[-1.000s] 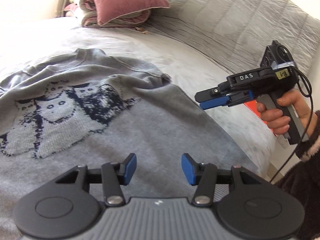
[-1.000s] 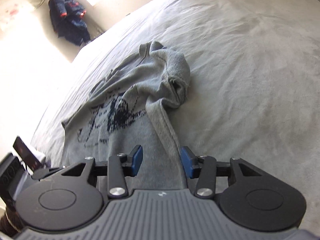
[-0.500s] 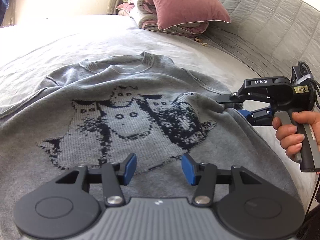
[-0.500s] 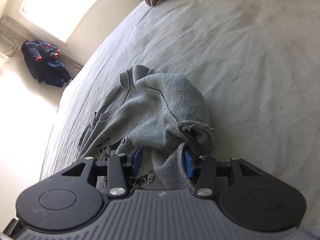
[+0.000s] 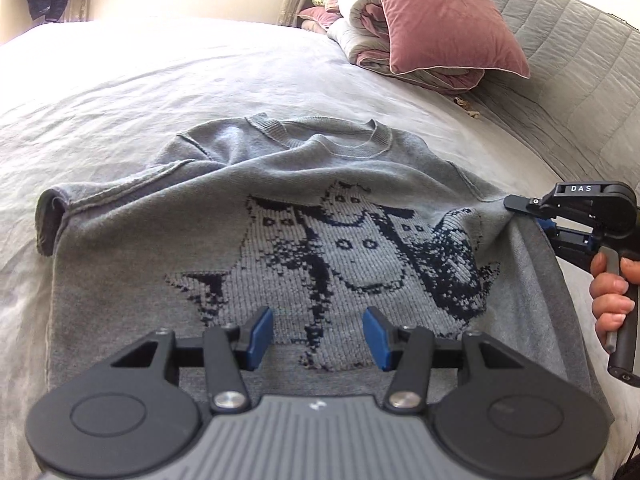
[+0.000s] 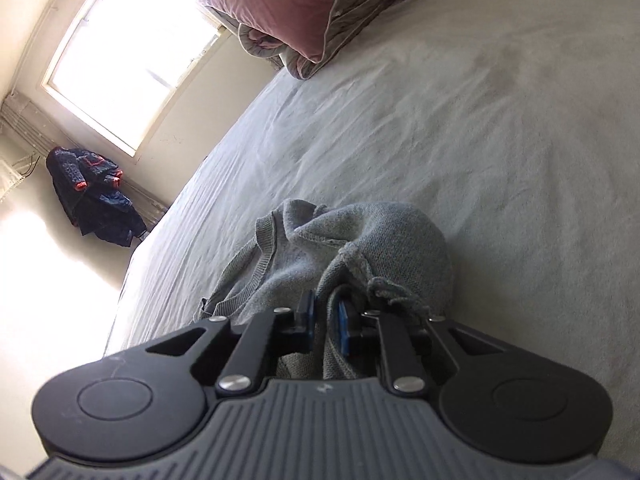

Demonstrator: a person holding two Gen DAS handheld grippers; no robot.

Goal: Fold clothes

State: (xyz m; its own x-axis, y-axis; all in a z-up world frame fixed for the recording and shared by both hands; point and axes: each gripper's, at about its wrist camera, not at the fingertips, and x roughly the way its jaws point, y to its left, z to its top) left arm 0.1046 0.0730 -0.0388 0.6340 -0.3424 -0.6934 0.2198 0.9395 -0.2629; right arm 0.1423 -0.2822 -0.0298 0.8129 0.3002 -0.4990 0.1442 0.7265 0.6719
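Observation:
A grey sweater [image 5: 224, 216] with a dark knitted cat picture lies face up on the bed, collar at the far side. My left gripper [image 5: 318, 338] is open and empty, hovering over the sweater's lower middle. My right gripper [image 6: 325, 322] is shut on a bunched fold of the sweater [image 6: 372, 248] at its right sleeve and shoulder. In the left wrist view the right gripper [image 5: 520, 210] pinches the sweater's right edge, with a hand on its handle. The left sleeve [image 5: 50, 220] lies folded at the left side.
A pink pillow [image 5: 440, 20] rests on a folded quilt [image 5: 372, 36] at the bed's far end. A grey quilted headboard [image 5: 580, 92] curves along the right. A dark jacket [image 6: 88, 196] hangs under the window. Pale bed sheet [image 6: 500, 120] surrounds the sweater.
My right gripper moved up to the sweater's right sleeve and closed on the bunched cloth. My left gripper swung left and back over the sweater's lower middle, staying open.

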